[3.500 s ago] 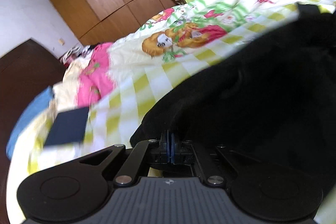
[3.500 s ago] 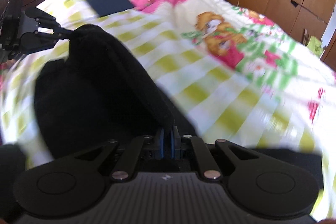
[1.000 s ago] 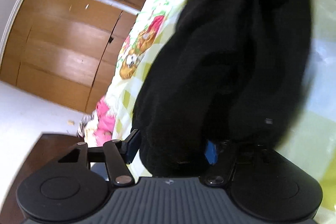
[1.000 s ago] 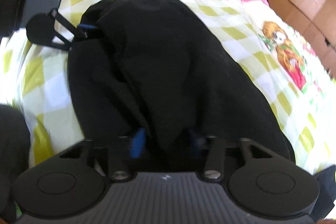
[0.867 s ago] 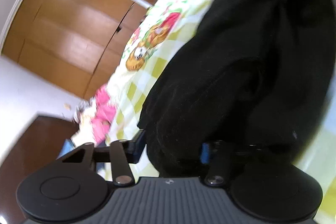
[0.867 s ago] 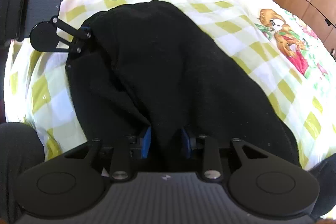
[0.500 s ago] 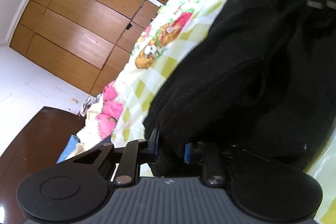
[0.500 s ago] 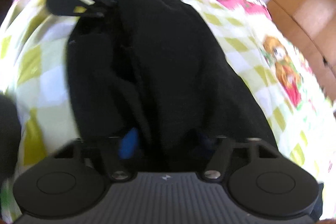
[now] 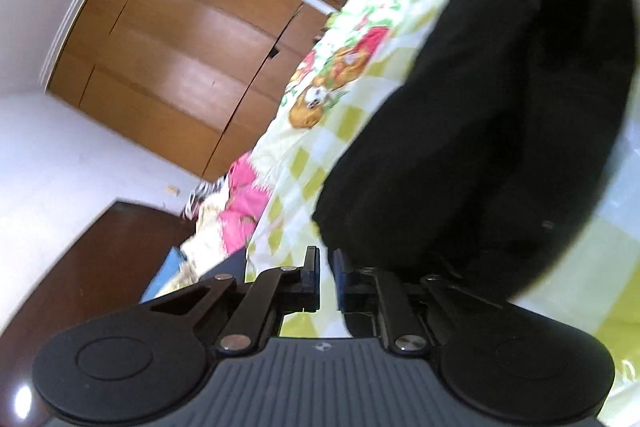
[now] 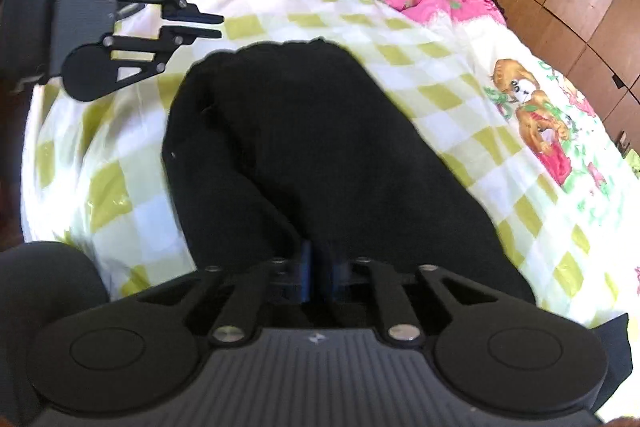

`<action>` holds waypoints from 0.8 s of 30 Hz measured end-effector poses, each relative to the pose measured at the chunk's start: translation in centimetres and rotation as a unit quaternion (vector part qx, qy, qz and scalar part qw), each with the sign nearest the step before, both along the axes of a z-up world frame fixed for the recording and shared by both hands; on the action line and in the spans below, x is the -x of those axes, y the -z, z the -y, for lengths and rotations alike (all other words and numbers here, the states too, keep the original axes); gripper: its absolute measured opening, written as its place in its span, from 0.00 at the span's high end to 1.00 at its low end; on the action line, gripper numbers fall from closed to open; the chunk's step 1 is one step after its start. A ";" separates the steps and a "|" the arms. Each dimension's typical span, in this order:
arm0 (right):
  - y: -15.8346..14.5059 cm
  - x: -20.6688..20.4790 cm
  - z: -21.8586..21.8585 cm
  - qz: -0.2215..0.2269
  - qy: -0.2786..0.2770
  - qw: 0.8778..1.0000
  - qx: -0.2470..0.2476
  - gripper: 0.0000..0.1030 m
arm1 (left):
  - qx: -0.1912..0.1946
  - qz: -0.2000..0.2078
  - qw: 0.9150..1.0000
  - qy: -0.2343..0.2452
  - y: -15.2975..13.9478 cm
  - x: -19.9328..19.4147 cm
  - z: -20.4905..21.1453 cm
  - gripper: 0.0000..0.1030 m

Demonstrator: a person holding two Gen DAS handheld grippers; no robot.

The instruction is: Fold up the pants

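Pants (image 10: 320, 155) lie bunched in a black heap near the bed's (image 10: 460, 99) front edge, folded over at least once. Left gripper (image 9: 327, 279) has just been closing; its jaws stand nearly together with nothing between them, clear of the cloth. Right gripper (image 10: 318, 277) has just been opening, blue pads over the near hem; whether they pinch fabric is unclear. Next comes flattening, then another fold.
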State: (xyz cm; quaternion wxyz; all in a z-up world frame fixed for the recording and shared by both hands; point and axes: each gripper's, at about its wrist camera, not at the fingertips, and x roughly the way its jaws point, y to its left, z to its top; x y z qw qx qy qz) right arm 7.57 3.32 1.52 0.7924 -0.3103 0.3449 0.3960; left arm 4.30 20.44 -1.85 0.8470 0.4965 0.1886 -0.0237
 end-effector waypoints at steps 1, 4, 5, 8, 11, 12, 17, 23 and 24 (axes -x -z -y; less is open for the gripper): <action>0.5 0.1 -0.4 -0.001 -0.009 1.000 0.005 0.52 | -0.001 -0.003 1.000 0.006 0.2 0.3 0.2 0.72; 2.1 0.5 -1.8 0.053 -0.025 0.998 0.018 0.48 | 0.004 -0.009 1.000 0.009 0.5 0.4 0.4 0.72; 2.4 0.3 -2.3 0.066 -0.023 0.997 0.019 0.48 | 0.003 -0.010 1.000 0.010 0.6 0.4 0.3 0.72; 2.7 -0.9 -3.0 0.059 -0.002 0.998 0.003 0.48 | 0.009 -0.015 1.000 0.018 0.8 0.2 0.3 0.70; 2.8 -1.7 -3.6 0.068 0.005 0.998 0.005 0.48 | 0.015 -0.015 1.000 0.018 1.2 0.1 0.3 0.67; 2.7 -2.0 -3.9 0.060 0.010 0.998 0.005 0.49 | 0.017 -0.016 1.000 0.017 1.2 0.0 0.3 0.67; 0.4 -1.8 -4.0 0.044 -0.001 0.998 -0.035 0.49 | 0.026 -0.020 0.999 0.009 1.2 0.4 -0.3 0.62; 2.1 -0.8 -5.3 0.055 -0.030 0.998 -0.004 0.48 | 0.003 -0.027 0.999 0.020 2.0 0.5 0.1 0.61; 3.1 -1.1 -5.7 0.046 -0.031 0.998 0.007 0.49 | 0.002 -0.025 0.999 0.027 1.9 0.6 0.4 0.61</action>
